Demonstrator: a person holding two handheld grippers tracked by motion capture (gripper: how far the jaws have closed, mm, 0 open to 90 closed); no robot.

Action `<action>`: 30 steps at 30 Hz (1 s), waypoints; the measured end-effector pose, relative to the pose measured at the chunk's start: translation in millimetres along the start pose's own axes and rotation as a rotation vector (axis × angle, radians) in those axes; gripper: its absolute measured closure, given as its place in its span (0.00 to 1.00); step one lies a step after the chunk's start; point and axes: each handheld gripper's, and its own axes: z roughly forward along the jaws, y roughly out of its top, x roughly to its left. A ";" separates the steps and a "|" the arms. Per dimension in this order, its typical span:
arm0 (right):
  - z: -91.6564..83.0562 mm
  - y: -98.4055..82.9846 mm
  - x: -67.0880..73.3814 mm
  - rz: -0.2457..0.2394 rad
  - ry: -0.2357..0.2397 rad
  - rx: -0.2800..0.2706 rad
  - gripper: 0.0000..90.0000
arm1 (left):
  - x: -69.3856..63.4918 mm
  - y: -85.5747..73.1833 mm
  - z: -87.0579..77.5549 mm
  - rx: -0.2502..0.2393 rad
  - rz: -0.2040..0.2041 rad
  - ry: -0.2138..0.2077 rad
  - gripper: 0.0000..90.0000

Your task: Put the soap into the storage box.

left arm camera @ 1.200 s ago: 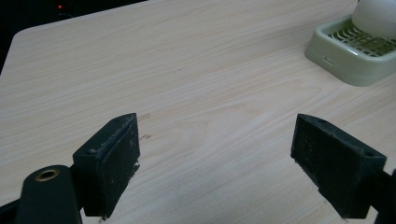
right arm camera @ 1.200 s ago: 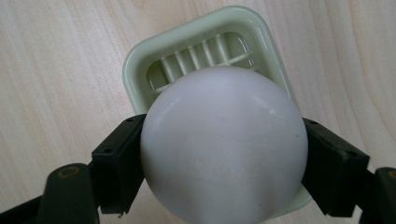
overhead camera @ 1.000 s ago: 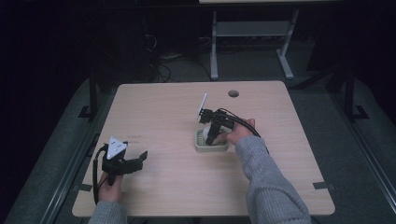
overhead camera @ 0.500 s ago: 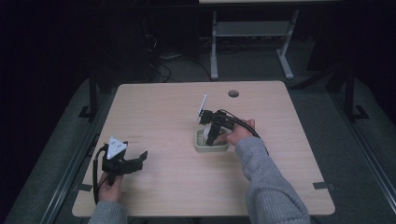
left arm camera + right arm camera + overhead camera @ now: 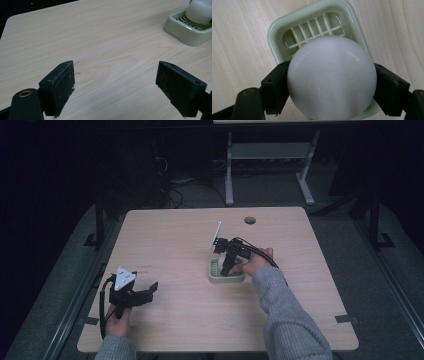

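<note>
White rounded soap [image 5: 332,77]: pinched between the jaws of the right gripper [image 5: 226,266], pads touching both its sides, directly over the pale green slatted dish [image 5: 312,20]. Dish stands near the table's [image 5: 170,235] centre, right of middle. Left gripper [image 5: 145,294]: jaws spread, holding nothing, near-left above bare wood.

I worked in what looked like a lab or test room, not a home. My pale wood-laminate table with a round cable hole [image 5: 249,220] stood on grey carpet [image 5: 385,285] in a dark space. Behind it stood a grey metal stand on 2 legs [image 5: 270,157], and loose black cables [image 5: 172,190] lay on the floor.
</note>
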 end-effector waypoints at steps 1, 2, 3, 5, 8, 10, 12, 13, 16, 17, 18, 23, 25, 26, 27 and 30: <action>0.3 0.0 0.0 -0.001 -0.002 0.003 0.25 | 0.0 0.0 0.0 0.000 0.000 0.000 0.17; 0.9 -0.1 0.1 -0.003 -0.004 0.005 0.25 | -0.1 0.0 0.0 -0.001 -0.001 0.000 0.17; 1.9 -0.3 0.2 -0.003 -0.003 0.013 0.25 | -0.1 0.0 0.0 -0.001 -0.001 0.000 0.17; 1.9 -0.8 -0.1 -0.001 -0.002 0.010 0.25 | -0.1 0.0 0.1 -0.001 0.000 0.000 0.17; 1.9 -0.8 -0.1 0.000 -0.002 0.009 0.25 | -0.1 0.0 0.0 -0.001 0.000 0.001 0.17; 1.9 -0.8 -0.1 0.000 -0.002 0.010 0.25 | -0.1 0.1 0.0 -0.001 -0.001 0.001 0.17; 2.0 -0.9 -0.2 0.001 -0.001 0.009 0.25 | -0.1 0.0 0.0 -0.001 0.000 0.001 0.17; 2.0 -0.9 -0.2 0.001 -0.001 0.009 0.25 | -0.2 0.0 0.1 -0.002 -0.001 0.001 0.17; 1.9 -0.7 -0.1 0.000 -0.003 0.010 0.24 | -0.1 0.0 0.1 -0.001 0.000 0.000 0.17; 1.9 -0.7 0.0 0.001 -0.002 0.011 0.24 | -0.1 0.1 0.0 0.000 0.000 0.001 0.17; 1.9 -0.6 0.0 0.001 -0.002 0.011 0.24 | 0.0 0.0 0.2 -0.003 -0.001 0.001 0.17; 1.9 -0.4 0.4 0.003 -0.004 0.012 0.24 | -0.1 0.0 0.1 -0.003 0.000 0.001 0.17; 1.8 -0.4 0.3 0.007 -0.004 0.014 0.24 | -0.1 0.1 0.0 -0.001 0.001 0.001 0.17; 1.8 -0.4 0.3 0.007 -0.004 0.014 0.24 | -0.2 0.1 0.0 0.001 0.001 0.001 0.17; 1.8 -0.5 0.2 0.010 -0.003 0.014 0.24 | -0.1 0.1 0.0 0.002 0.002 0.001 0.17; 1.4 -1.0 0.7 0.013 -0.004 0.014 0.24 | -0.2 0.1 0.0 -0.002 -0.001 0.001 0.17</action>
